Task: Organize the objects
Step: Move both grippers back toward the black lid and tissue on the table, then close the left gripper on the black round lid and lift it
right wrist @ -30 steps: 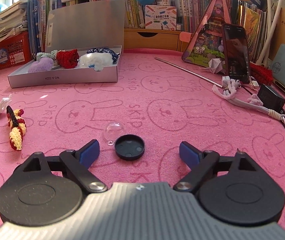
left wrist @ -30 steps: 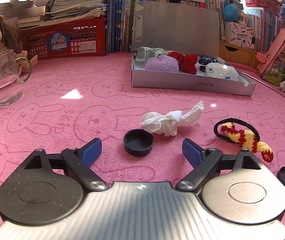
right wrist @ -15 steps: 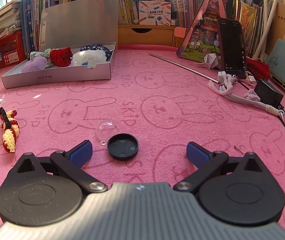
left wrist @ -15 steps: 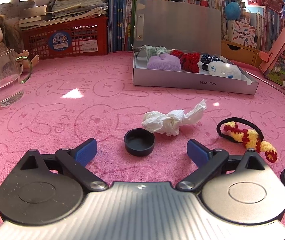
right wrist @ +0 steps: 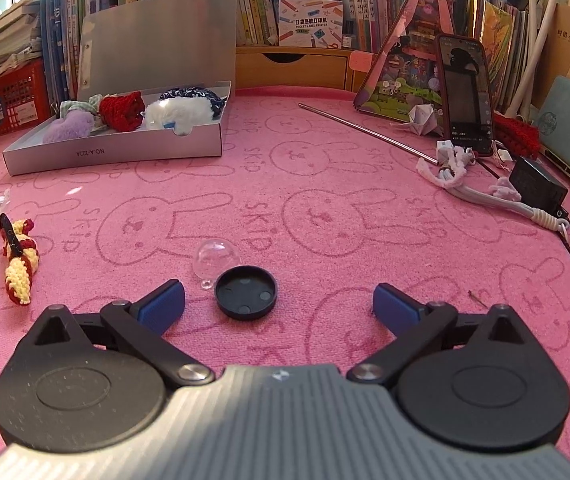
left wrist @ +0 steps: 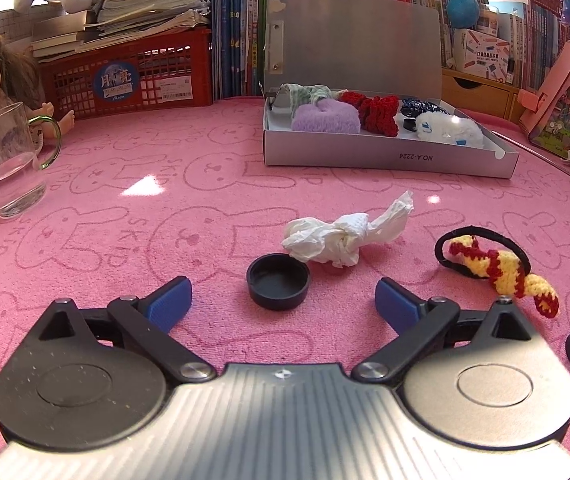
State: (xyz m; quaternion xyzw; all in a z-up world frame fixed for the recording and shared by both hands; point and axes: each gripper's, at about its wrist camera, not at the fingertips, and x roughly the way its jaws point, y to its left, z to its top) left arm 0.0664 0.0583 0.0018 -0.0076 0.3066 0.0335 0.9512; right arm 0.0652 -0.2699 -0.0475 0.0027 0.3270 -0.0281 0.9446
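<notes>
Both grippers' jaws have just opened wide, holding nothing — left gripper behind a black cap, right gripper behind a black lid, clear dome at its eleven o'clock.

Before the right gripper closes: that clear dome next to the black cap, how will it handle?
The clear dome looks thin and hollow, so probably light and easily cracked. Its rounded, glossy surface may slip between the pads or roll if nudged. It sits against the black cap, so closing could shove both.
</notes>
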